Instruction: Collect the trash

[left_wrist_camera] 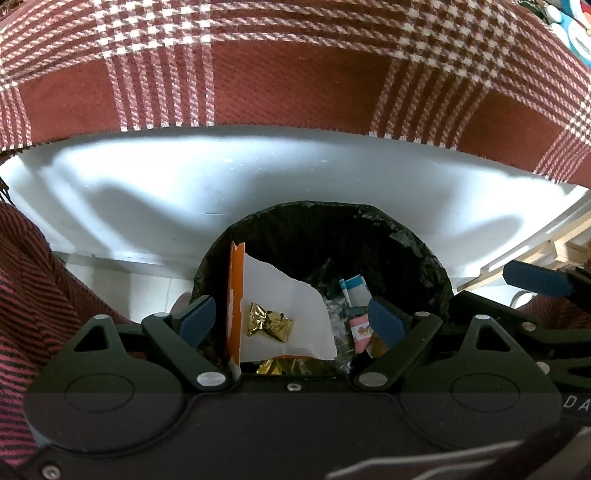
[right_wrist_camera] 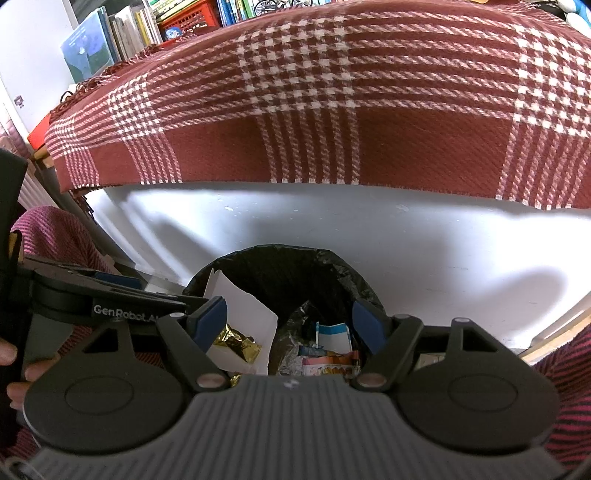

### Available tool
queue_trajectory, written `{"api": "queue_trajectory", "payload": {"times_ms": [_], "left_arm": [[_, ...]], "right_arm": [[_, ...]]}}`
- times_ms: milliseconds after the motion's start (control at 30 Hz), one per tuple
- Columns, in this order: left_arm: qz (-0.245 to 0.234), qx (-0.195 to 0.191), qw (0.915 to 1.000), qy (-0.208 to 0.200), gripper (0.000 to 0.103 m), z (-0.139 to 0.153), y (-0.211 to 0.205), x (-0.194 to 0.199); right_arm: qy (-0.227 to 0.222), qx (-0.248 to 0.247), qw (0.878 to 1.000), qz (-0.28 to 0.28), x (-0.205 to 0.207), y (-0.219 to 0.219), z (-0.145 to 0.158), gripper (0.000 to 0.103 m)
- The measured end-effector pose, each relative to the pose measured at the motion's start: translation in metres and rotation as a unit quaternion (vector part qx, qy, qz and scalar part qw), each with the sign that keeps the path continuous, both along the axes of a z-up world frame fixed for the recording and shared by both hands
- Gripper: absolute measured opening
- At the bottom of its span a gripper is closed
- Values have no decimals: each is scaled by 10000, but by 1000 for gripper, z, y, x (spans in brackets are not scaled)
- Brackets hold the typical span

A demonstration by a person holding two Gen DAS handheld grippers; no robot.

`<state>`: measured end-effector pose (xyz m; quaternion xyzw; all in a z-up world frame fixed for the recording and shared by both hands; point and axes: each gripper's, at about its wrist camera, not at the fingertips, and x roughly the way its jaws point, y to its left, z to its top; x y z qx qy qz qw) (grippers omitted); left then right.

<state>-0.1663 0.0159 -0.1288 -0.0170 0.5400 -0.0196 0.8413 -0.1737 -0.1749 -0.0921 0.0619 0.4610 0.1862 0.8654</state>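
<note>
Left wrist: fingers [left_wrist_camera: 291,319] apart and empty over bin [left_wrist_camera: 424,254]; gold wrapper [left_wrist_camera: 269,325] on white paper [left_wrist_camera: 295,295] inside bin.

Right wrist: fingers [right_wrist_camera: 288,325] apart, empty, above bin [right_wrist_camera: 266,266]. Best withdrawn straight up, clear of liner, before seeking more trash beyond bin.

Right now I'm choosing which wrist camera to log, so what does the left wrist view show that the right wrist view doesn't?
Only the left wrist view shows the orange card upright in the bin, and the right gripper at its edge. Only the right wrist view shows the books, a hand and the left gripper's side. Both show the bin, white paper, gold wrapper, plaid cloth, and open, empty jaws above the bin.
</note>
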Motion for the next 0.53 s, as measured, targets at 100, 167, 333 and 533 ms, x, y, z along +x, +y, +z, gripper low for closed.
{"api": "queue_trajectory", "payload": {"times_ms": [100, 167, 333, 533], "left_arm": [[-29, 17, 10000, -36, 89, 0, 0, -1], [-41, 34, 10000, -49, 89, 0, 0, -2], [-69, 30, 9999, -101, 89, 2, -1, -3], [-50, 19, 9999, -89, 89, 2, 1, -3]], "right_arm": [[0, -2, 10000, -19, -1, 0, 0, 84], [-2, 0, 10000, -29, -1, 0, 0, 84], [-3, -1, 10000, -46, -1, 1, 1, 84], [-4, 1, 10000, -45, -1, 0, 1, 84]]}}
